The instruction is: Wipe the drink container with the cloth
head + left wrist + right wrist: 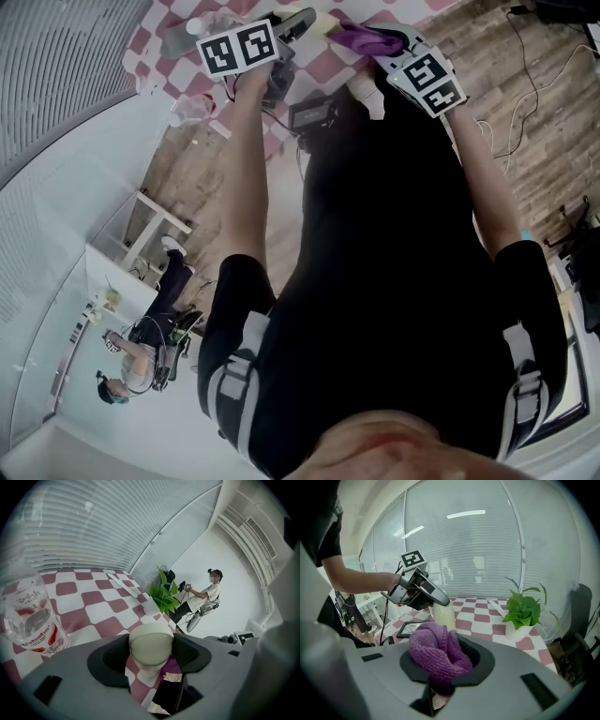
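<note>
Left hand-held gripper (150,657): your jaws are clamped on the container (151,641), a cream bottle. One pad sits on each side just under its rounded top. The left gripper view looks down on that top, with the checked worktop (103,606) showing below it between the jaws.

Right hand-held gripper (440,660): your jaws pinch the cloth (436,651), a purple knit bundle. It bulges up out of the jaws and hides the gap between them.

Position: in the right gripper view the container stands upright just beyond the cloth, held from the left by your other gripper. The cloth covers its base, so you cannot tell whether it rests on the worktop. Whether the cloth touches it also cannot be told. In the head view both grippers reach over the near worktop edge, with the cloth to the right of the left jaws.

Surroundings: a clear water bottle (30,620) is on the worktop left of the container. A potted plant (524,609) is near the far right edge. A person (204,595) is in the background beyond the worktop.
</note>
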A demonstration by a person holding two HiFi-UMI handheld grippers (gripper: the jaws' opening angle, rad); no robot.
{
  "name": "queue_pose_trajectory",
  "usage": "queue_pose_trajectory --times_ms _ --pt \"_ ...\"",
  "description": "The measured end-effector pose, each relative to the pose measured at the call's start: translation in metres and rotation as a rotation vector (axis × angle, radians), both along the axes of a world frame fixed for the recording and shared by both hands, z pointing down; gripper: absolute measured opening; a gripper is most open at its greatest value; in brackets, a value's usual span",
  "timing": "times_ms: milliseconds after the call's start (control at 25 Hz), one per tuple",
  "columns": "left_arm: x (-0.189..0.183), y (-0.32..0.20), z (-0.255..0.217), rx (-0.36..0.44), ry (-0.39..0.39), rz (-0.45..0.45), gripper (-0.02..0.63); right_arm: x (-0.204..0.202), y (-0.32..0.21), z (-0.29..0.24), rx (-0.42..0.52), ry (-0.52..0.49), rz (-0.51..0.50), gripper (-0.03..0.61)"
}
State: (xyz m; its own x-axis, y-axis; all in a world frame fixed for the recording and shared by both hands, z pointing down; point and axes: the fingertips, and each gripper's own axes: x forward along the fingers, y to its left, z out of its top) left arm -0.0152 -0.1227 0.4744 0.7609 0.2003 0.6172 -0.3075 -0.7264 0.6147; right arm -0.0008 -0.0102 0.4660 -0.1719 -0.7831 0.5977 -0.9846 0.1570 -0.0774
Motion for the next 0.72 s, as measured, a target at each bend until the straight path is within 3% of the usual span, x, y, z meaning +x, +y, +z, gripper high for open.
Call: queue_pose_trajectory --times_ms 280,720 --pt "0.001 -0.002 0.000 -0.012 0.000 -0.025 0.302 -0.003 -0.016 0.014 -0.023 -0.021 -0.043 0.072" --pt "0.000 -0.001 0.002 -0.016 -0.008 -0.031 0.302 -0.018 -0.032 0.049 -0.075 -0.024 -0.081 0.145"
